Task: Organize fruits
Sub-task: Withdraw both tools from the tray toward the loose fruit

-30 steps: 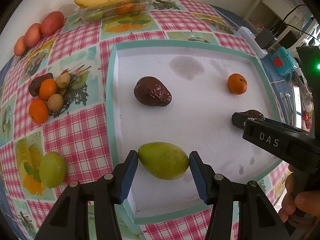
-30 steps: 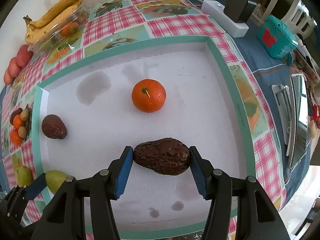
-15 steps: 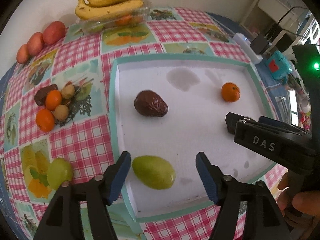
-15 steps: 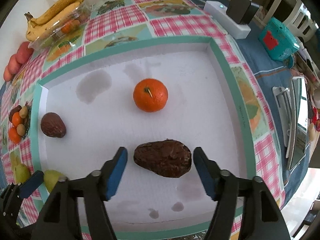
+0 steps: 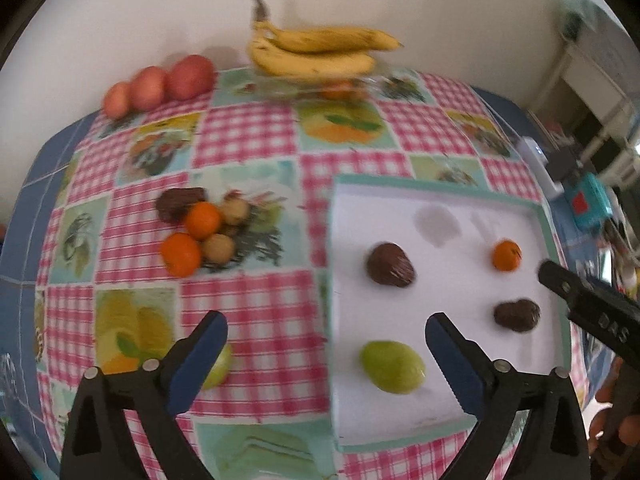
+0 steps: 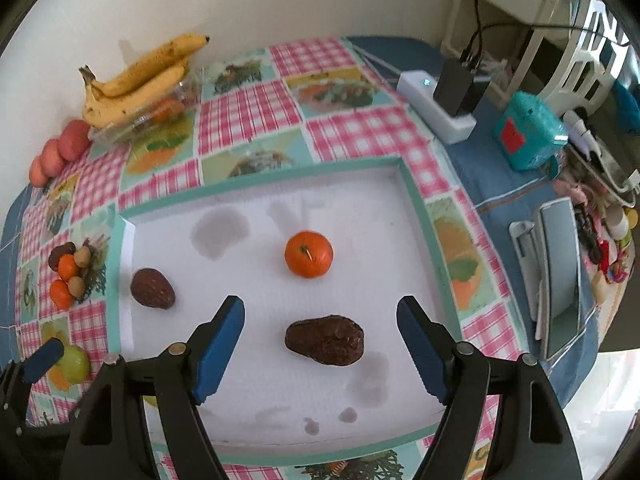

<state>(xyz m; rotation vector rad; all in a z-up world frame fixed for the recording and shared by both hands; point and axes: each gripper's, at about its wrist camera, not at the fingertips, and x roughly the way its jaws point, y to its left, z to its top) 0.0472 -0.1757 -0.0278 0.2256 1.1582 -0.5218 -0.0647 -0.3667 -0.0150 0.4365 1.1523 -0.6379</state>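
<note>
While our left gripper (image 5: 326,344) spreads its blue-padded jaws wide above the table, the smooth green mango (image 5: 392,366) lies free on the white floor of the teal-rimmed tray (image 5: 436,182), touching neither pad. Our right gripper (image 6: 320,320) is opening too, and the wrinkled dark brown avocado (image 6: 325,340) rests between its jaws, clear of both. An orange tangerine (image 6: 308,254) and a second dark avocado (image 6: 152,289) sit farther back in the tray. Yellow bananas (image 5: 316,52) lie by the wall.
</note>
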